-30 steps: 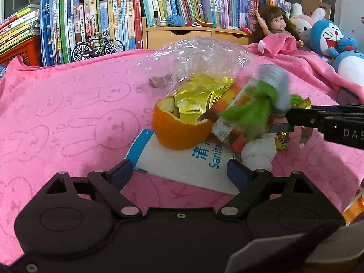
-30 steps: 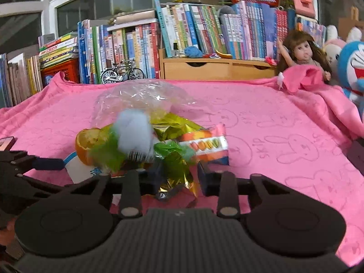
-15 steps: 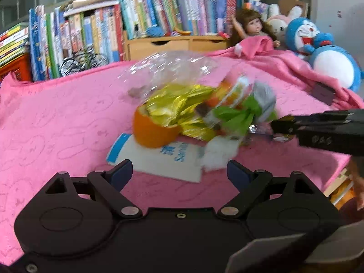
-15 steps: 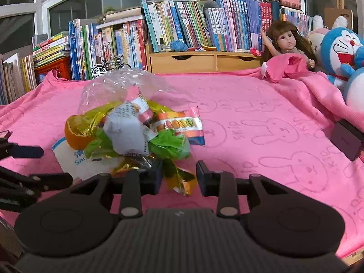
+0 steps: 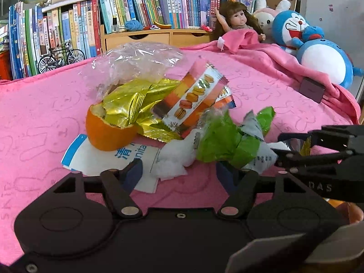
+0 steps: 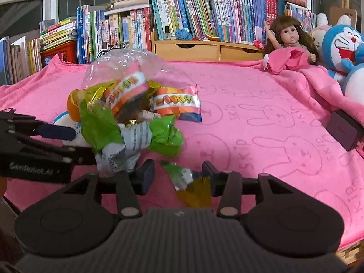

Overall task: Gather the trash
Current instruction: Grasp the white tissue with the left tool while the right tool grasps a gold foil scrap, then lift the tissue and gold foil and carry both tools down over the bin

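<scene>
We're looking at a trash pile sitting mid-blanket on the pink bunny blanket (image 6: 261, 118), which has "SKIP" printed next to the rabbits. The white sachet (image 5: 109, 157) under the orange peel (image 5: 109, 134) is showing blue Chinese characters and "Sanita", with the rest covered. The macaron wrapper (image 5: 193, 100) is leaning on the gold foil wrapper (image 5: 134, 104), and a clear plastic bag (image 5: 136, 61) is puffing up behind.

Our left gripper (image 5: 179, 173) is closing its jaws, with white tissue (image 5: 173, 159) and the green wrapper (image 5: 227, 143) between them, not clamped yet. Our right gripper (image 6: 178, 175) is opening its jaws, and a small green-and-gold scrap (image 6: 188, 184) is lying loose between them. "GenRobot.AI" is showing on the left gripper's arm in the right wrist view.
</scene>
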`<state>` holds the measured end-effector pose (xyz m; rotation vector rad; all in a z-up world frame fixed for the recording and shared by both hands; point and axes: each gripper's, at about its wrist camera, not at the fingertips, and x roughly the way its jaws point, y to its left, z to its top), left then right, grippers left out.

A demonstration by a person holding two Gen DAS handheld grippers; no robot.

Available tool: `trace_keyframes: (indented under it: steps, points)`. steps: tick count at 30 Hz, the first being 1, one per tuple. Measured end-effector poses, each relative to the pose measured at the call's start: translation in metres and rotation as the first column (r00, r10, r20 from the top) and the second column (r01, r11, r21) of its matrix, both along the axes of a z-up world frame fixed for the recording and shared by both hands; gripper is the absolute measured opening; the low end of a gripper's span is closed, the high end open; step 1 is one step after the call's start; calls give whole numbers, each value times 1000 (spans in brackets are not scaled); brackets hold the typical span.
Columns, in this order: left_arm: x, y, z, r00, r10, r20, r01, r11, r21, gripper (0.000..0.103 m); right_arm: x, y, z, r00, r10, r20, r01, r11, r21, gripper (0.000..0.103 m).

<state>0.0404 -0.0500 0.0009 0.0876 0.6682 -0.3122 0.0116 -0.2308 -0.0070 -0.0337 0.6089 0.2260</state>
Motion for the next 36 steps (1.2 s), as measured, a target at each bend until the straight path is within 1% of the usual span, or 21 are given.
trace_keyframes:
  steps: [1, 2, 3, 4, 5, 6, 10, 13, 16, 18, 20, 21, 22, 23, 24, 25, 26, 28, 30, 36]
  points:
    - [1, -1, 0, 1000, 0, 2, 0, 1000, 0, 59, -2, -2, 0, 1000, 1, 2, -1, 1000, 5, 65]
    - [1, -1, 0, 1000, 1, 3, -1, 1000, -1, 53, -4, -3, -1, 1000, 2, 5, -2, 1000, 8, 66]
    - [1, -1, 0, 1000, 0, 3, 0, 1000, -4, 45, -6, -4, 0, 1000, 3, 9, -3, 1000, 10, 68]
    - [1, -1, 0, 1000, 2, 1, -2, 1000, -5, 41, -8, -6, 0, 1000, 5, 14, -5, 1000, 11, 71]
    - [0, 0, 0, 1000, 10, 0, -10, 1000, -4, 32, -11, -6, 1, 1000, 5, 21, -5, 1000, 10, 72]
    - [-1, 1, 1, 1000, 17, 0, -17, 1000, -3, 30, -14, -7, 1, 1000, 5, 31, -5, 1000, 9, 75]
    - [-10, 8, 3, 1000, 12, -7, -12, 1000, -27, 29, -23, -10, 2, 998, 6, 69, -6, 1000, -14, 80]
    - [-14, 12, 5, 1000, 26, 1, -26, 999, -22, 29, -27, -10, 0, 996, -12, 87, 16, 998, -52, 80]
    - [-16, 13, 6, 999, 40, 16, -40, 999, -26, 31, -30, -10, -1, 995, -30, 97, 36, 997, -62, 80]
    - [-16, 12, 6, 998, 50, 28, -50, 999, -17, 43, -31, -11, -2, 994, -40, 101, 47, 997, -68, 80]
    - [-15, 9, 6, 998, 53, 40, -52, 999, -5, 44, -31, -11, -3, 994, -46, 101, 53, 996, -71, 80]
    - [-15, 7, 5, 998, 51, 42, -51, 999, -1, 44, -32, -12, -4, 994, -49, 100, 56, 996, -66, 78]
    - [-13, 6, 4, 998, 50, 42, -50, 999, -1, 44, -33, -13, -5, 994, -51, 97, 57, 997, -58, 69]
    - [-12, 5, 2, 998, 49, 39, -49, 999, -4, 43, -33, -14, -6, 994, -57, 93, 62, 997, -50, 64]
    - [-9, 3, 1, 998, 47, 32, -46, 999, -8, 37, -33, -13, -7, 994, -64, 89, 68, 997, -46, 49]
    - [-8, 3, -1, 999, 45, 24, -45, 999, -15, 32, -33, -13, -7, 993, -73, 90, 78, 996, -48, 38]
    - [-7, 2, -1, 998, 53, 28, -52, 998, -16, 32, -35, -12, -7, 992, -76, 97, 81, 995, -52, 31]
    - [-8, 2, 1, 998, 53, 26, -52, 998, -23, 31, -37, -11, -5, 990, -81, 116, 88, 994, -58, 22]
    - [-9, 2, 4, 999, 45, 21, -44, 998, -42, 31, -37, -12, -1, 987, -92, 131, 101, 993, -62, 20]
    - [-4, 3, 20, 996, 72, 48, -70, 996, -45, 31, -21, -21, 14, 978, -160, 137, 165, 986, -30, 19]
